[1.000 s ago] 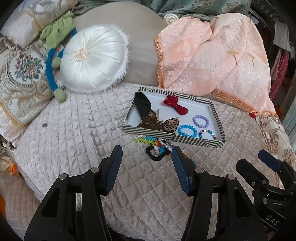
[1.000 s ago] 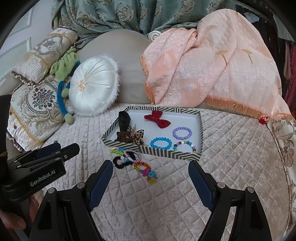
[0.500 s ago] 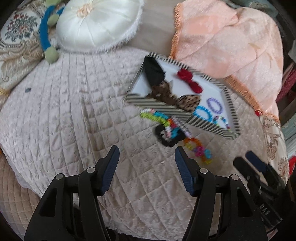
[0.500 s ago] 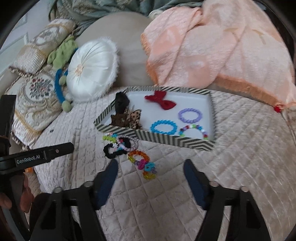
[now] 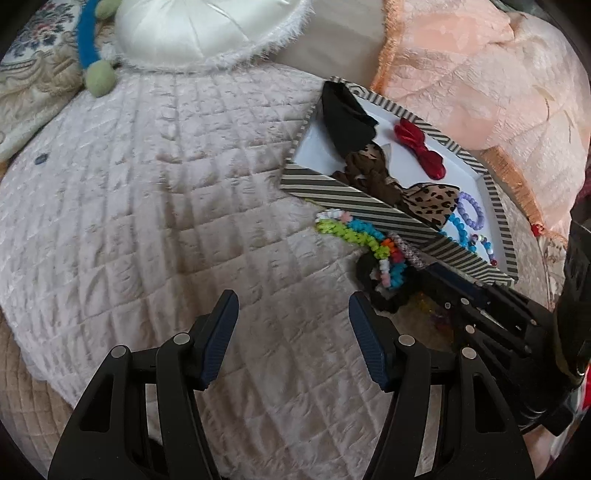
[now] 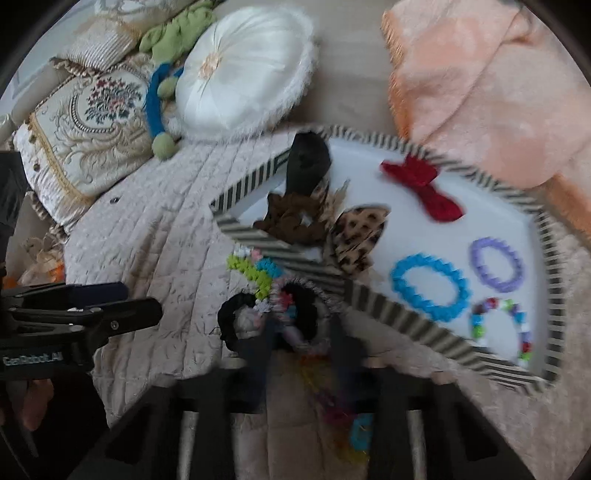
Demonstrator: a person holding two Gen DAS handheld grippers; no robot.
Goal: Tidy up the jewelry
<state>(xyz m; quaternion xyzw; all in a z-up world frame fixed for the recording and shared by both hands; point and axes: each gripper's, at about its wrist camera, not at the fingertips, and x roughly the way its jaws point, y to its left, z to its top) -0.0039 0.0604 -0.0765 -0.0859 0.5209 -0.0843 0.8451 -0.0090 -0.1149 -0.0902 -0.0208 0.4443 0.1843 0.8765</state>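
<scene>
A striped tray on the quilted cover holds a black bow, a red bow, a leopard bow and blue, purple and mixed-bead bracelets. A pile of bead bracelets and a black scrunchie lie against its near wall. My right gripper is closing into this pile, its tips together on a pale sparkly bracelet. My left gripper hangs open and empty, left of the pile.
A white round cushion, an embroidered pillow and a green and blue plush toy lie at the back left. A peach blanket drapes behind the tray. More coloured beads lie under my right gripper.
Both grippers have dropped closer to the cover. The right one moved onto the bracelet pile and its jaws came together. The left stayed open.
</scene>
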